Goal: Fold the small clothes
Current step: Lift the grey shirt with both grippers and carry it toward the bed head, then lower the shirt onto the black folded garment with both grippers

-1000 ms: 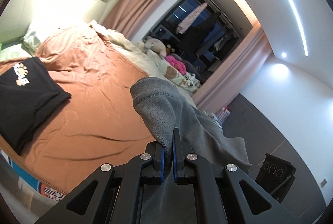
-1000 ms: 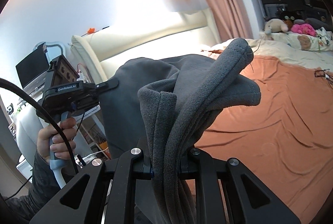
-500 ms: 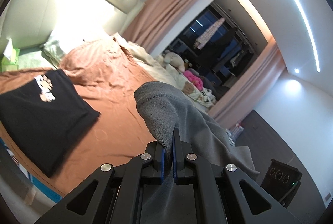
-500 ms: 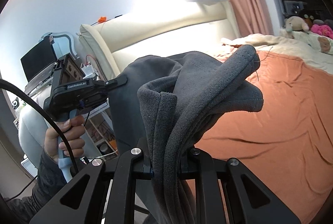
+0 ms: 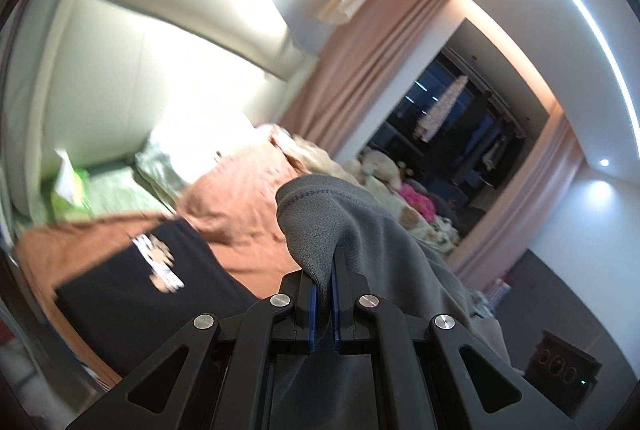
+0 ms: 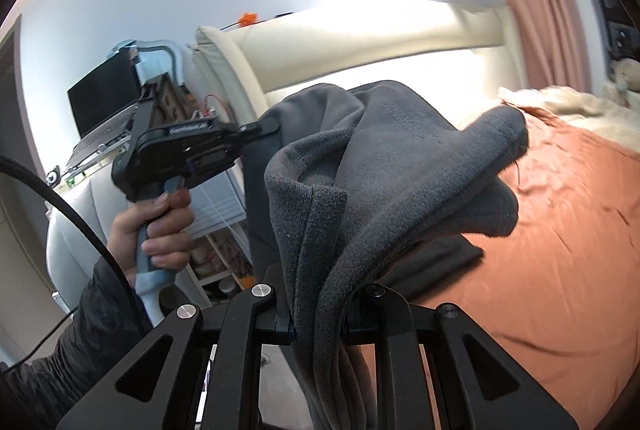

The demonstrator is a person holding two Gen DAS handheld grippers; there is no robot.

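Observation:
A grey fleece garment hangs in the air between both grippers, above the orange bedspread. My left gripper is shut on one thin edge of it. My right gripper is shut on a thick bunch of folds of the same grey garment. In the right wrist view the left gripper shows from the side, held by a hand, its fingertips buried in the cloth. A folded black shirt with a pale print lies on the bed to the lower left.
A cream padded headboard rises behind the bed. Green pillows and a tissue box sit at its head; stuffed toys crowd the far side. Pink curtains hang beyond. A laptop stands on a side stand.
Both grippers swung sideways with the grey garment still held. The left view now takes in more headboard and the black shirt nearer centre; the right view turned toward the headboard.

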